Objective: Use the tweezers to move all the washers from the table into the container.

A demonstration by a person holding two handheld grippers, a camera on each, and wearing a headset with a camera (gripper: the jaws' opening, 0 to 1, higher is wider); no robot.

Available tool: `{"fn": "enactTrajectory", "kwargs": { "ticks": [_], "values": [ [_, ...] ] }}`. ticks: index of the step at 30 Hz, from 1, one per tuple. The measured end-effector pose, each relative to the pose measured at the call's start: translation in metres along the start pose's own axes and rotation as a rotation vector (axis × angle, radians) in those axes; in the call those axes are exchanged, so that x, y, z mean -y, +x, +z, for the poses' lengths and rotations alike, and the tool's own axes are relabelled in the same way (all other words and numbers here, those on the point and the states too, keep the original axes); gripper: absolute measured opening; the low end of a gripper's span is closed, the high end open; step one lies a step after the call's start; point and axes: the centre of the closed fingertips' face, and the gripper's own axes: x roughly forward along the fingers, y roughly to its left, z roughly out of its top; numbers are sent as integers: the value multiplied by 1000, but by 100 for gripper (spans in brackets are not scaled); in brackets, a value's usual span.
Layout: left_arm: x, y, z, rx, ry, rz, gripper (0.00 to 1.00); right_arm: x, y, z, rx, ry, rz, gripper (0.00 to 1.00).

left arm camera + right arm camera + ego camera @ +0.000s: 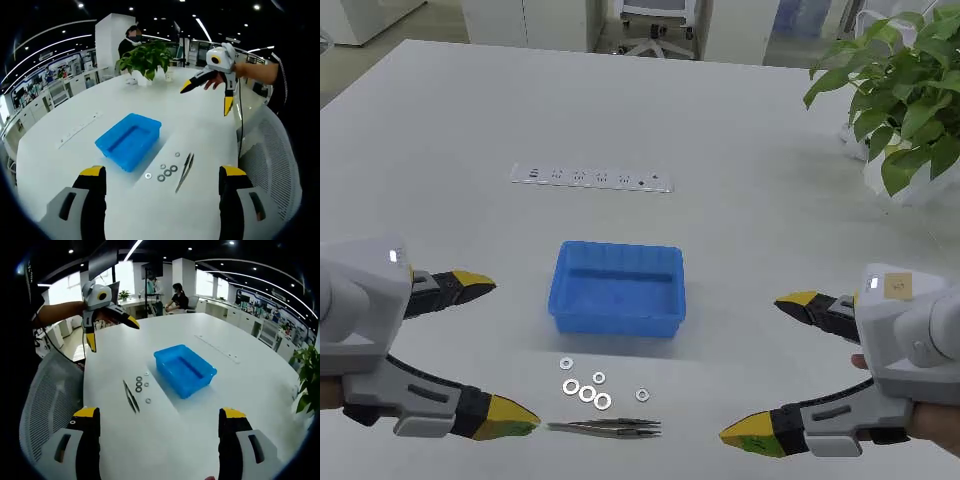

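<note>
**Both grippers spread wide, nothing held**

The left gripper (510,352) and right gripper (752,367) hover above the table (750,180), jaws wide apart and empty. The tweezers (605,428) lie flat between the two grippers' lower jaw tips, touched by neither. The washers (587,392) lie on the table just beyond the tweezers, closer to the left gripper. The blue container (615,322) stands beyond the washers, between the upper jaw tips.
</note>
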Motion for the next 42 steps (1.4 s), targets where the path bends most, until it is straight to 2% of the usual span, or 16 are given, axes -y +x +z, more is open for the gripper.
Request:
{"fn": "enactTrajectory", "kwargs": {
  "ticks": [42],
  "values": [
    [1, 1, 2, -1, 16, -3, 99, 2, -2, 1, 0, -12, -4, 100]
  ]
}}
